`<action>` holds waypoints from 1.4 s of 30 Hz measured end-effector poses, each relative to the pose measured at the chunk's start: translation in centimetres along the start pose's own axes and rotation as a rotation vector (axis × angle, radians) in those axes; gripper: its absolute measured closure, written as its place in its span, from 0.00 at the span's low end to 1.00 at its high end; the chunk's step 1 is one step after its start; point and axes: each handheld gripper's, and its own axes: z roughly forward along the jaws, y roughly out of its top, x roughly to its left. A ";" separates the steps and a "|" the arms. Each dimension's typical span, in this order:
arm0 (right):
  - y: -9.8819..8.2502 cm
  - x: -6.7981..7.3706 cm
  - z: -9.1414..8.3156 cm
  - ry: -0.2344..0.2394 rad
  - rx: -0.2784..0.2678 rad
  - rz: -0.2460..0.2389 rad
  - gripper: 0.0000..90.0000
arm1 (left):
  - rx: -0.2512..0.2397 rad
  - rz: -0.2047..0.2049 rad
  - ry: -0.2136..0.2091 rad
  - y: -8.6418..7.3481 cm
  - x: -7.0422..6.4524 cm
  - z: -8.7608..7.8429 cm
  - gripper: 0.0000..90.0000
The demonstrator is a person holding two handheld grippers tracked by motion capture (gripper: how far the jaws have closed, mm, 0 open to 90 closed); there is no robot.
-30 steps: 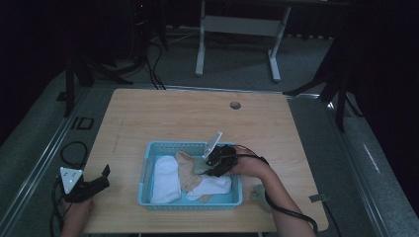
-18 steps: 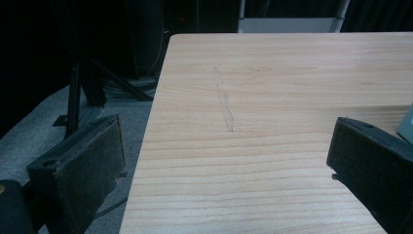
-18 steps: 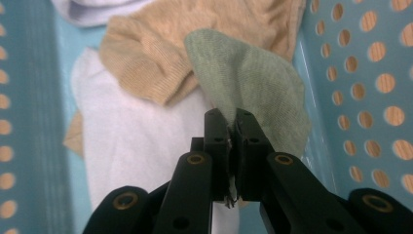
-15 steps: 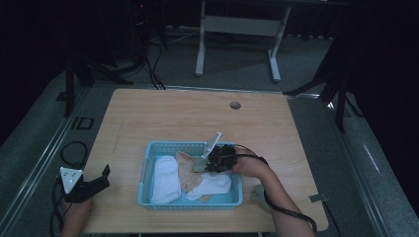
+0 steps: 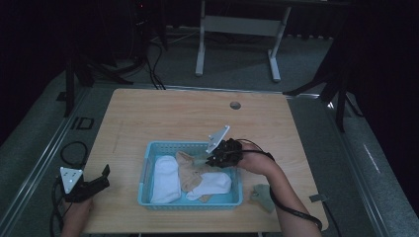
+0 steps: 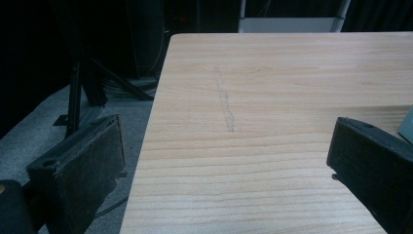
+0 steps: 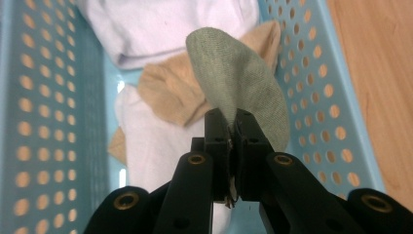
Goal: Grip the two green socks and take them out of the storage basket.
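Clamped between the closed jaws of the right gripper [image 7: 229,127] is a green sock [image 7: 238,92], held over the right part of the blue basket [image 5: 148,163] at the near middle of the table [image 5: 173,113]. Wide apart and empty are the jaws of the left gripper [image 5: 91,185], which is held low at the table's near left edge. The sock is judged light, soft and limp: it is pinched at an edge fold, and the rest fans up from the jaws in a rounded flap. A grip on bunched fabric is likely to serve best. Its cloth is a dull sage green with a fine knit. Beneath it, white socks [image 5: 165,177] and a tan sock [image 5: 190,173] are seen lying in the basket, and another green piece [image 5: 262,195] lies on the table just right of it.
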 end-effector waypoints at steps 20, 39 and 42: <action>-0.6 -0.3 -6.5 -0.071 -0.092 0.025 0.95 | 0.000 0.001 0.003 0.0 0.0 0.0 0.01; -6.0 -1.2 -11.7 -0.171 -0.136 0.133 0.95 | 0.003 0.005 0.007 0.0 -0.1 0.0 0.01; -7.1 -1.2 -12.2 -0.181 -0.142 0.155 0.95 | 0.004 0.006 0.008 0.0 -0.1 0.0 0.01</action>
